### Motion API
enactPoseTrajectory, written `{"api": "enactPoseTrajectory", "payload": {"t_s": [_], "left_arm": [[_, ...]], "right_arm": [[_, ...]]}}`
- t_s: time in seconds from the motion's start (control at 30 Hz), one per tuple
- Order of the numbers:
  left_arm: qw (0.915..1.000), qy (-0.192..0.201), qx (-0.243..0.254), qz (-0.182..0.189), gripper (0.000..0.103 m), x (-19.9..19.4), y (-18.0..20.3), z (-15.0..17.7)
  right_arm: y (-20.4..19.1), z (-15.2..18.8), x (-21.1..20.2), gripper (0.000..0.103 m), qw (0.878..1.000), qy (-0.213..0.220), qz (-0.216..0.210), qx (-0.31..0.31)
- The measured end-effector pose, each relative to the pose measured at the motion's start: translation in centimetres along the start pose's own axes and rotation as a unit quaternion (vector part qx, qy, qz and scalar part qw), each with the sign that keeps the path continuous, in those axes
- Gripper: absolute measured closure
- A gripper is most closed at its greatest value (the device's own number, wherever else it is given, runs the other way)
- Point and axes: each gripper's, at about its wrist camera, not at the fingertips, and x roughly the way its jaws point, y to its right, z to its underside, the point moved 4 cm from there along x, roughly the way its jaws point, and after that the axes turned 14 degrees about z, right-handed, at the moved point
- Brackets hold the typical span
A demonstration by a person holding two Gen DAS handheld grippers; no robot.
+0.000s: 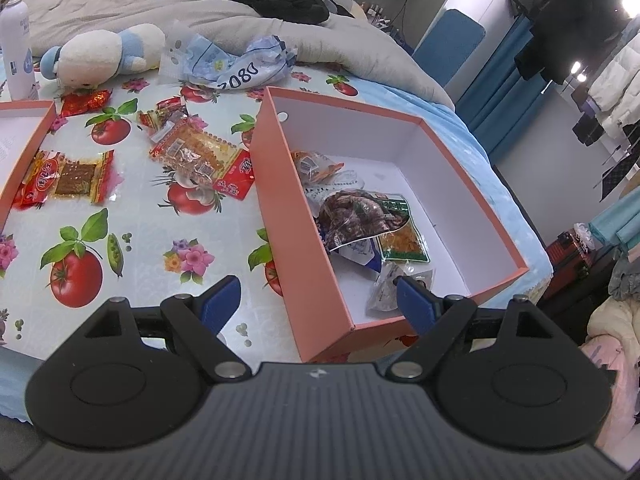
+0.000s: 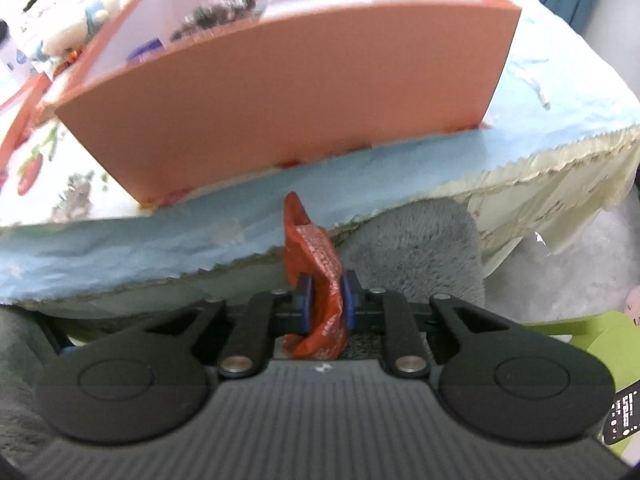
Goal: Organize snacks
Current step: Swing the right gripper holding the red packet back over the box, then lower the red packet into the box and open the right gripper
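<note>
One red snack pkt (image 2: 316,276) clamped in right gripper (image 2: 325,295), below pink box (image 2: 280,100).

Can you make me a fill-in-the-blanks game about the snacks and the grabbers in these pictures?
1. The right gripper is shut on a ____ snack packet.
2. The left gripper holds nothing and its jaws are ____.
3. The pink box is ____ on the inside.
4. The cloth under the loose snacks is printed with red ____.

Missing words: red; open; white; tomatoes
</note>
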Motion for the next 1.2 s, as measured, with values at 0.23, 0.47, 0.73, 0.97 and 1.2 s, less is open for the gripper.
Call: {"api": "enactPoseTrajectory", "payload": {"t_s": [0.23, 0.47, 0.73, 0.97, 1.2], "left_arm": [[1.0000, 0.003, 0.005, 0.001, 0.015, -0.5, 0.1, -0.4], [0.9999, 0.011, 0.007, 0.003, 0.015, -1.0, 0.2, -1.3], [0.9998, 0.020, 0.008, 0.001, 0.015, -1.7, 0.2, -2.1], [0.9998, 0.014, -0.001, -0.012, 0.015, -2.0, -0.8, -2.0], [0.9997, 0.009, 0.001, -0.024, 0.015, -2.2, -1.2, -2.4]], "right_arm": [[1.7, -2.4, -6.1, 0.085, 0.998, 0.045, -0.027, 0.037], [2.5, -5.6, -11.1, 0.085, 0.992, 0.100, -0.049, 0.057], [1.7, -9.5, -10.3, 0.085, 0.988, 0.126, -0.065, 0.064], [0.9, -13.0, -6.5, 0.085, 0.987, 0.121, -0.066, 0.080], [0.4, -14.9, -3.0, 0.083, 0.986, 0.092, -0.086, 0.113]]}}
